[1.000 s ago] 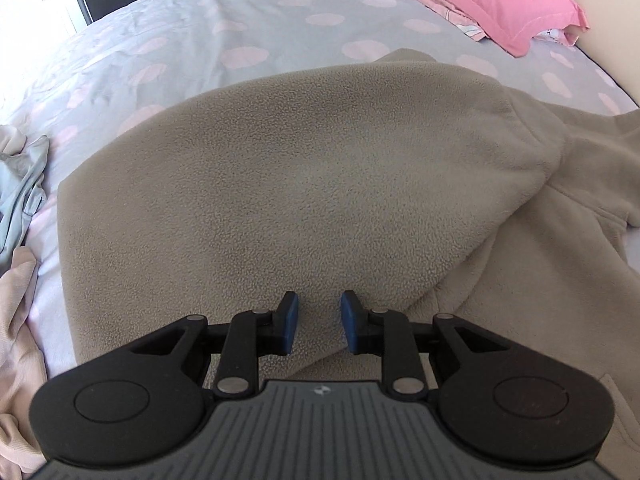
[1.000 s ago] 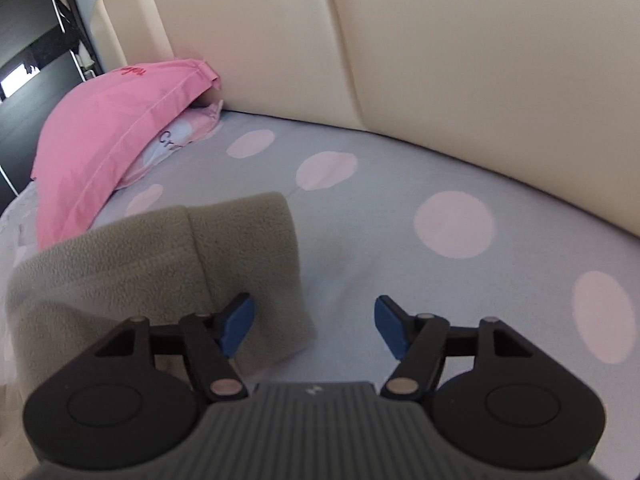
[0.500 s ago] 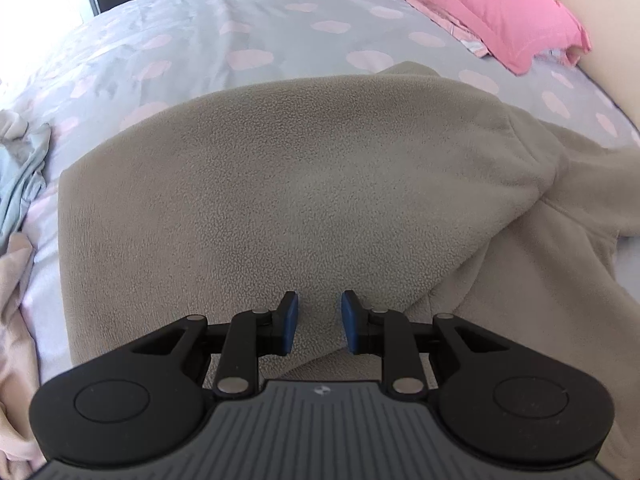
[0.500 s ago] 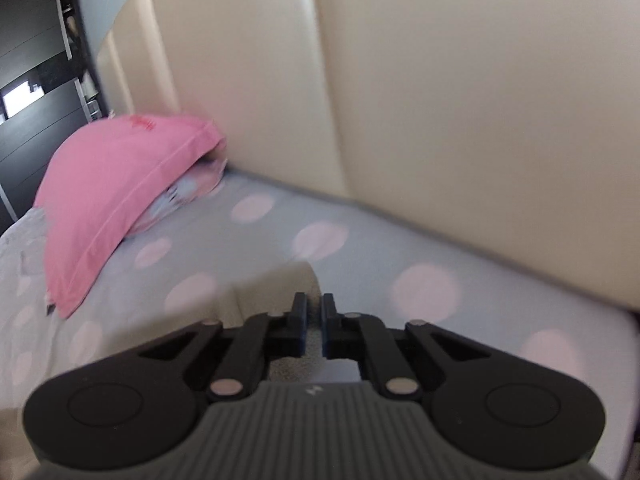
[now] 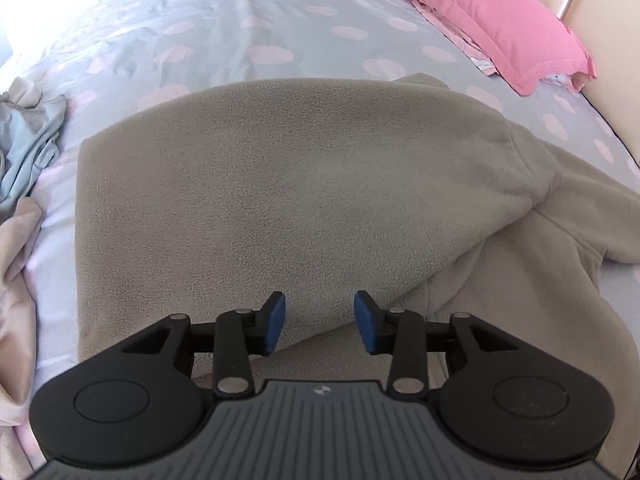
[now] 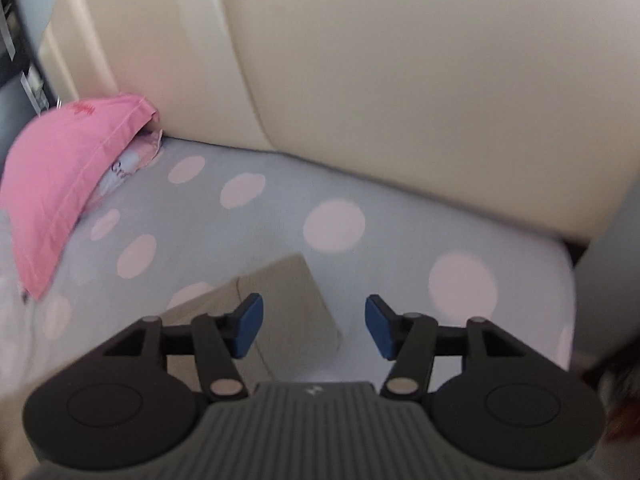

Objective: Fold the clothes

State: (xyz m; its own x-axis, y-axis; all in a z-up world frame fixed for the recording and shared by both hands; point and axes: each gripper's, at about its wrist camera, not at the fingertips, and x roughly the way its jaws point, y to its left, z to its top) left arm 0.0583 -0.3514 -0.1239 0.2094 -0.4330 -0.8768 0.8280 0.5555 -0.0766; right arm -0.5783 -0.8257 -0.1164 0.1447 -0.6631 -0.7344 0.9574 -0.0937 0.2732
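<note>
Spotted grey-and-pink bedding [image 5: 248,16] filled the upper part of the left wrist view, and I read the scene across from its left edge. At the far left lay a crumpled pale blue garment [image 5: 28,152] with a cream cloth [image 5: 16,280] below it, both just beside the task's own piece. That piece, the beige fleece [image 5: 280,184], covered the middle of the frame, its long axis running from left to right, with one layer lying doubled over another so that a slanting edge ran from the lower centre up toward the right. My left gripper [image 5: 319,322] hung right above that slanting edge at the lower centre, its blue pads spread apart with nothing pinched between them. Further right the under layer of fleece spread out toward the frame's right edge, and a pink pillow [image 5: 500,20] sat in the upper right. In the right wrist view, which was somewhat blurred, the same pillow showed at the left, a cream padded headboard [image 6: 400,60] took the whole upper half, and the fleece's sleeve end [image 6: 288,304] reached into the lower centre, pointing up and to the right. My right gripper [image 6: 312,330] was open too and held nothing, its left pad over the cuff and its right pad over bare sheet. I judged the sleeve to be nearer the right gripper, and the folded edge nearer the left, so each tool had its own part of the fleece directly ahead. Whether another fold was due or this one had just been laid I could not tell.
</note>
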